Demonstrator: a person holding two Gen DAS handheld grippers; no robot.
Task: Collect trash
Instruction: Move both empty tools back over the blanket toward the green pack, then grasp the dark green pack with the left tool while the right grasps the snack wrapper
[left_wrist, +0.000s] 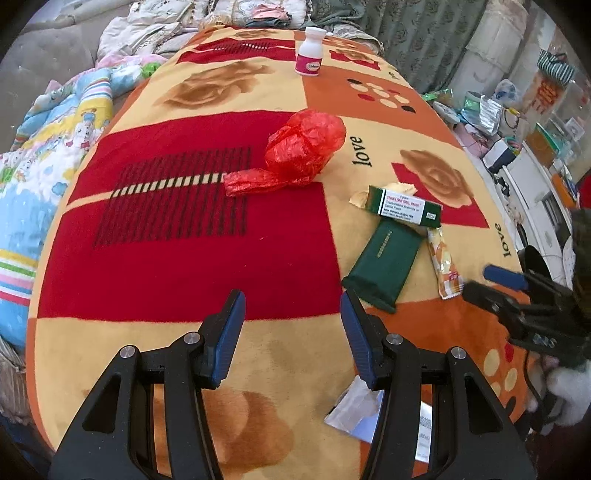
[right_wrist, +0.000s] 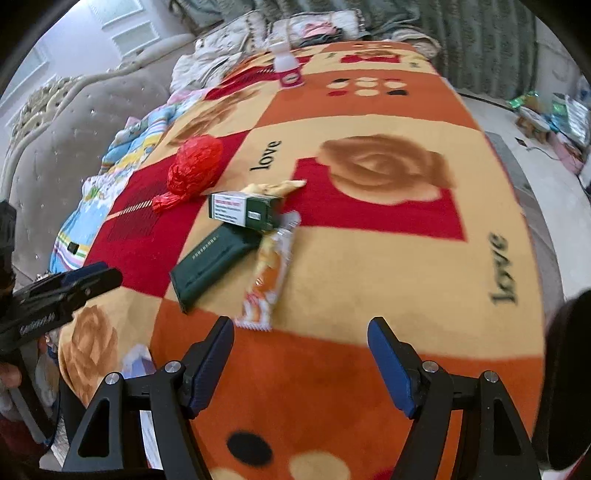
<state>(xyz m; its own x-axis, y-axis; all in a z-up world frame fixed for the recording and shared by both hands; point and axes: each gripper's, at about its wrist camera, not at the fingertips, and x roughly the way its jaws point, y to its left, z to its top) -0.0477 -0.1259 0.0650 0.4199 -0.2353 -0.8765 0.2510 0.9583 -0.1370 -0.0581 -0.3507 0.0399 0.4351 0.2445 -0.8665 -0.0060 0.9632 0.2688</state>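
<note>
Both grippers pointed steeply downward, side by side. The left gripper (left_wrist: 292, 334) stood part open and empty – the right gripper (right_wrist: 301, 363) gaped wider, its 2 jaws likewise holding nothing.

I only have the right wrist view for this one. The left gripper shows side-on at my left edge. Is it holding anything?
Observer: No. The left wrist view shows the left gripper open over the blanket, with nothing between its pads.
Reviewer: Any trash near it that I barely see?
Observer: A silvery-white wrapper lies close below it, partly hidden by one finger.
Reviewer: My green box is blurred. What is it?
Observer: The green box has a label reading "oral paste".
</note>
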